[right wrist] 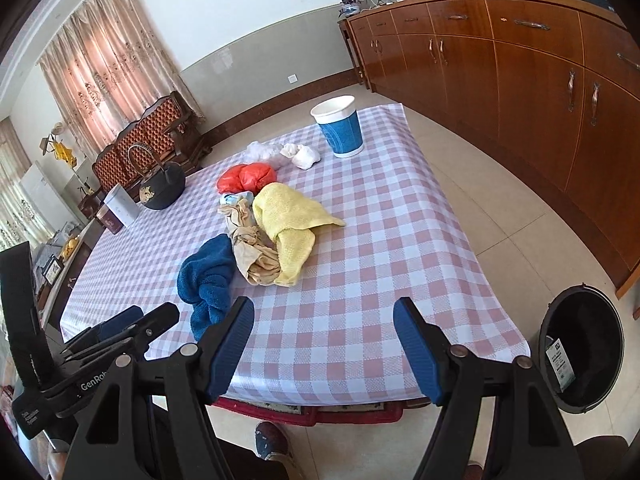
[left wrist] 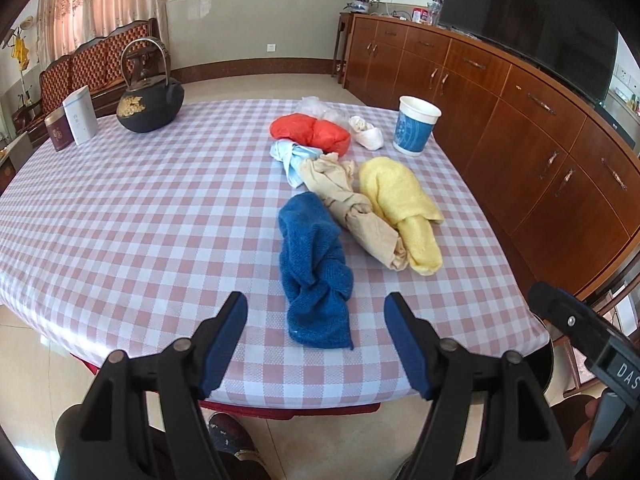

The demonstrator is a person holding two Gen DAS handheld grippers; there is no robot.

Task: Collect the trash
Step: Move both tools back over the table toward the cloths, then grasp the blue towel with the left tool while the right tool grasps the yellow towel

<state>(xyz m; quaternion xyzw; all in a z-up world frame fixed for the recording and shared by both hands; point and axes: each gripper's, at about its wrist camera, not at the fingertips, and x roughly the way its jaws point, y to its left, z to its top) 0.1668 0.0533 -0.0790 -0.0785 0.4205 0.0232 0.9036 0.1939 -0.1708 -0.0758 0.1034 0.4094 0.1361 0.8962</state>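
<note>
Trash is gathered in a loose cluster on the checked tabletop (left wrist: pixel 120 220): a blue cloth (left wrist: pixel 314 268) nearest the edge, a beige rag (left wrist: pixel 352 208) touching a yellow cloth (left wrist: pixel 400 208) beside it, and an orange bag (left wrist: pixel 310 132), a white wad (left wrist: pixel 368 134) and a paper cup (left wrist: pixel 416 124) farther back. A black bin (right wrist: pixel 580 344) is seen on the floor beside the tabletop. The left tool (left wrist: pixel 316 336) is held open above the blue cloth, gripping nothing. The right tool (right wrist: pixel 324 340) is likewise held open and empty over the tabletop's near edge.
</note>
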